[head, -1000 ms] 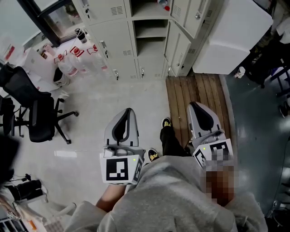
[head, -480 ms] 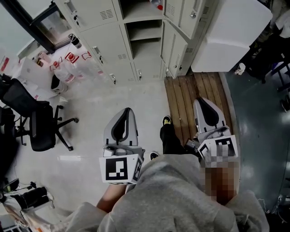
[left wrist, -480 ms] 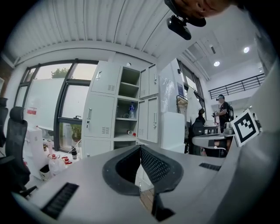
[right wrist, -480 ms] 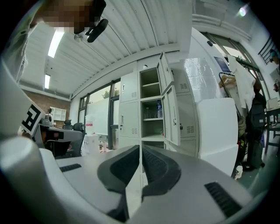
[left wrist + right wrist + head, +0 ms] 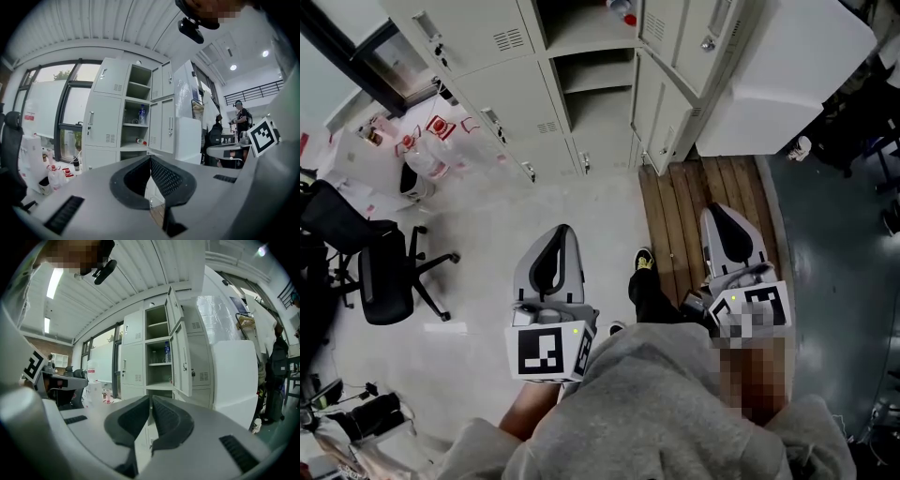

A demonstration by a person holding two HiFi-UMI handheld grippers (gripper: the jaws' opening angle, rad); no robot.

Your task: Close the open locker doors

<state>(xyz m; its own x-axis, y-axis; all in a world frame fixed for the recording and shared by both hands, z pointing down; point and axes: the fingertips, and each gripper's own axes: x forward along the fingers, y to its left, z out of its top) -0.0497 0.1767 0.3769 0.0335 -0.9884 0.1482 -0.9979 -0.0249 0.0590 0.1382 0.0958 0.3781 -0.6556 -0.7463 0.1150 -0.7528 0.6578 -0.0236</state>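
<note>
The left tongs point(image 5: 562, 236) and right tongs point(image 5: 718, 223), both closed and empty, point at the open locker doors point(image 5: 673, 52), probably because pushing needs no grip.

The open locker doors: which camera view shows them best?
The right gripper view. There the open locker doors stand swung out beside the shelves, nearly level with the camera. The head view shows the doors steeply from above, cut by the top edge. The left gripper view shows them small and nearly face-on.
</note>
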